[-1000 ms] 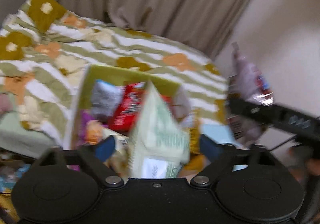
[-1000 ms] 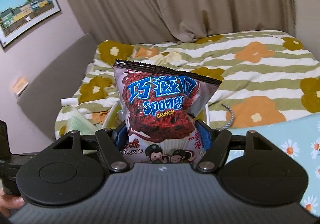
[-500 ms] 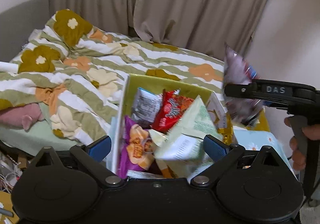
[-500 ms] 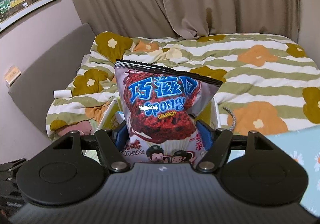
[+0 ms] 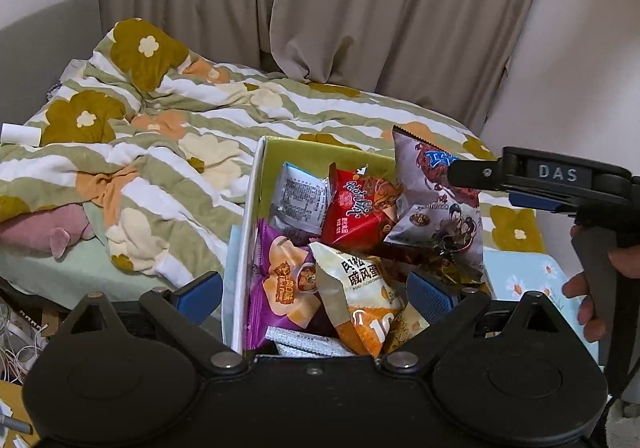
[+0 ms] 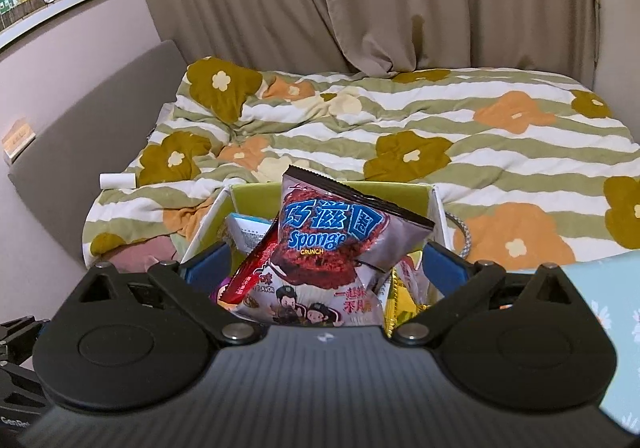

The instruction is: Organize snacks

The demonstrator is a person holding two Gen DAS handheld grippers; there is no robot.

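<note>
A box (image 5: 256, 183) with a yellow-green inside (image 6: 392, 193) stands at the bed's edge and holds several snack bags. Among them are a red bag (image 5: 356, 207), a purple bag (image 5: 284, 284), an orange-and-white bag (image 5: 360, 300) and a white packet (image 5: 300, 199). The grey Sponge Crunch bag (image 6: 336, 244) leans tilted on the pile at the box's right side (image 5: 436, 203). My right gripper (image 6: 326, 266) hangs over it with jaws opening, the pads clear of the bag on both sides. My left gripper (image 5: 316, 294) is open over the box's near end, holding nothing.
A striped flower quilt (image 6: 500, 151) covers the bed behind the box, with curtains beyond. A pale blue daisy-print surface (image 5: 520, 280) lies right of the box. A person's hand (image 5: 592, 288) grips the right tool. A pink soft item (image 5: 44, 228) and white roll (image 5: 20, 135) lie at left.
The pale green packet left my left gripper and dropped into the box. My right jaws spread wide, and the Sponge Crunch bag slipped down and tilted onto the pile.
</note>
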